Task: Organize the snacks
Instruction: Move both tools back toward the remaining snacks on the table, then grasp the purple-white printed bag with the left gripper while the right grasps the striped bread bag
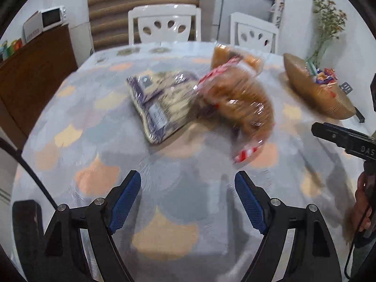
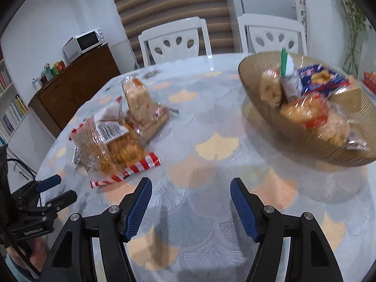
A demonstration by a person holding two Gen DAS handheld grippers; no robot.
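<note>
A clear bag of golden snacks with red-striped ends (image 1: 239,103) (image 2: 112,145) lies mid-table. To its left rests a purple-and-white packet (image 1: 159,103), and behind it a pale bread packet (image 1: 225,54) (image 2: 141,103) stands upright. A ribbed brown bowl (image 1: 312,96) (image 2: 340,157) at the right holds several wrapped snacks. My left gripper (image 1: 188,181) (image 2: 62,189) hovers open over bare cloth, short of the bags. My right gripper (image 2: 190,188) is open too, between the striped bag and the bowl, with nothing between its pads. The views are motion-blurred.
A patterned cloth (image 1: 164,235) covers the table. Two white chairs (image 2: 174,40) stand at the far edge. A wooden sideboard (image 2: 75,89) with a microwave (image 2: 87,40) is at the left. A vase of dried flowers (image 1: 326,30) is behind the bowl.
</note>
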